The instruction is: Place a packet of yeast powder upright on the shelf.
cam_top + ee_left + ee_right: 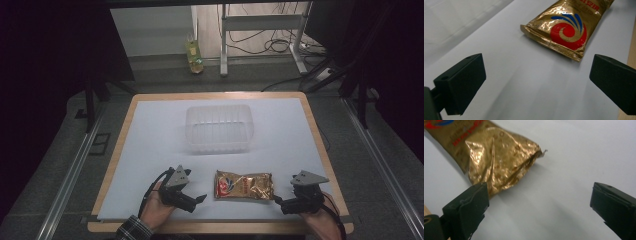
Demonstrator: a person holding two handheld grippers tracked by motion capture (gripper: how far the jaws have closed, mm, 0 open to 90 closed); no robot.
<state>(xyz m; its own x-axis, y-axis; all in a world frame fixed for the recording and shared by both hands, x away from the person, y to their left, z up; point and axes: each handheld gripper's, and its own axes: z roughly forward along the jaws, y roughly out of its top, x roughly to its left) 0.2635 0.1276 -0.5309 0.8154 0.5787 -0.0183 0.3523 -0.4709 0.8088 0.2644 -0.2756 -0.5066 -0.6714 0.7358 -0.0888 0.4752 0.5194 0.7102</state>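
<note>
Care matters here: with both the left gripper (200, 198) and right gripper (276, 200) gaping and empty beside the gold packet (243, 185) lying flat between them, pinch its crimped ends squarely.

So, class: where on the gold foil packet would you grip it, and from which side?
Take the gold foil packet by its crimped right end, coming in level from the right with the open right hand-held gripper. It lies flat; that thin end faces the jaws.
</note>
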